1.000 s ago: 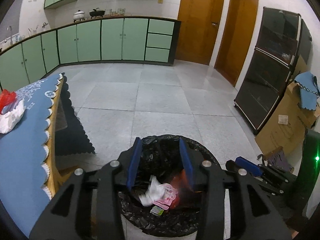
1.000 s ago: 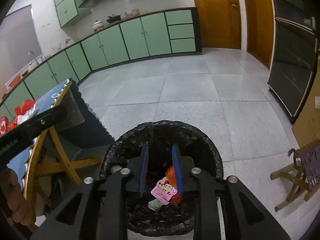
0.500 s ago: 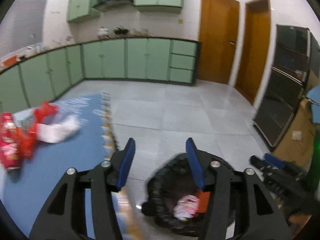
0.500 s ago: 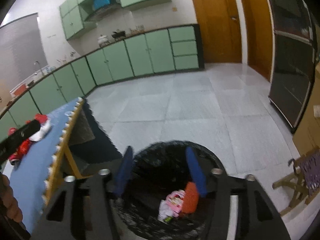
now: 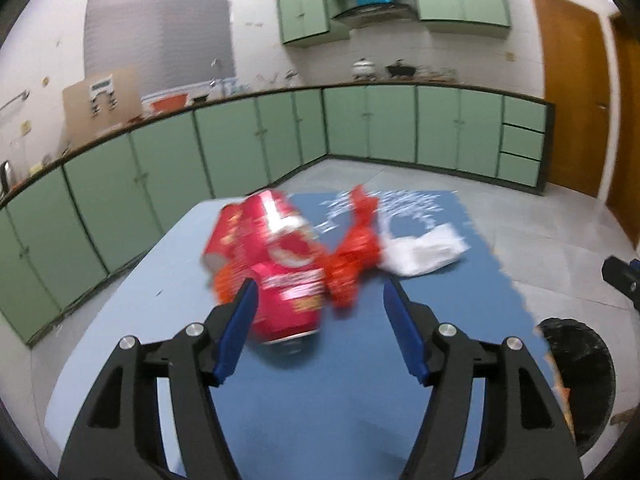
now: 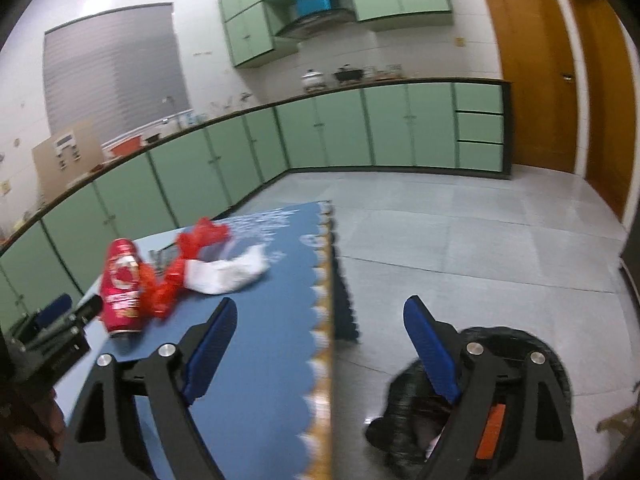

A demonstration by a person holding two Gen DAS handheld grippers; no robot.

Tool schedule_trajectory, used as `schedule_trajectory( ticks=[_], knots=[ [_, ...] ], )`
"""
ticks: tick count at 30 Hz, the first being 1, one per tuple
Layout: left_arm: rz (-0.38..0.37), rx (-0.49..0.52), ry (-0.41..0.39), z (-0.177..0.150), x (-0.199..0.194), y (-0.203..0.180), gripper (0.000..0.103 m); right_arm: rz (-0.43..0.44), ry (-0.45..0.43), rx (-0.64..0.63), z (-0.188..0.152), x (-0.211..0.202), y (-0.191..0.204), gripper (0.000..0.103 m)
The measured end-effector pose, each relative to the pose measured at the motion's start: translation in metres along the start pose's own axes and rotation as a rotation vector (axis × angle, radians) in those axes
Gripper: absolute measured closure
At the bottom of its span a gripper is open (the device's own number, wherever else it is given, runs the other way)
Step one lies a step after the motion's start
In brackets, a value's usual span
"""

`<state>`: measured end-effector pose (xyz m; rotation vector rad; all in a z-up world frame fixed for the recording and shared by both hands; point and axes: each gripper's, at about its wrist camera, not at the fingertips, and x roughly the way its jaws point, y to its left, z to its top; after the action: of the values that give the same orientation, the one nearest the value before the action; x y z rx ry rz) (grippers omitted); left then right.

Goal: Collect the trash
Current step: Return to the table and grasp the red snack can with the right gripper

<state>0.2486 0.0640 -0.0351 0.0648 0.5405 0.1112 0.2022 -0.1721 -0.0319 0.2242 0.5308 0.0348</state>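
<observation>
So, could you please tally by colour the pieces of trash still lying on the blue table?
Red: 2, the red can and the crumpled red wrapper.
White: 1, the white tissue.
Total: 3, all on the table; both claws are open and empty.

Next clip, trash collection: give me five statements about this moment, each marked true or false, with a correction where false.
1. The left tool is shut on the red can. False: its jaws stand open and empty, the can lies on the table.
2. The right tool is open and holds nothing. True.
3. White crumpled paper lies on the blue tablecloth. True.
4. The trash bin stands on the table. False: it stands on the floor beside it.
5. The red wrapper lies between can and paper. True.
</observation>
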Motion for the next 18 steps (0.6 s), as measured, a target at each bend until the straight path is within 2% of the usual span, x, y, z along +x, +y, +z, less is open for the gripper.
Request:
schedule_trajectory(
  ticks=[6, 13, 18],
  knots=[
    [0.029, -0.051, 0.013, -0.007, 0.003, 0.054, 0.039, 0.063, 0.039, -0.049, -0.002, 0.029, 0.057, 0.019],
    [0.130, -0.095, 0.034, -0.005, 0.021, 0.128, 0.039, 0.157, 0.098, -0.123, -0.016, 0.061, 0.128, 0.020],
    [0.148, -0.122, 0.054, -0.003, 0.033, 0.163, 0.039, 0.248, 0.142, -0.151, -0.019, 0.085, 0.177, 0.020]
  ],
)
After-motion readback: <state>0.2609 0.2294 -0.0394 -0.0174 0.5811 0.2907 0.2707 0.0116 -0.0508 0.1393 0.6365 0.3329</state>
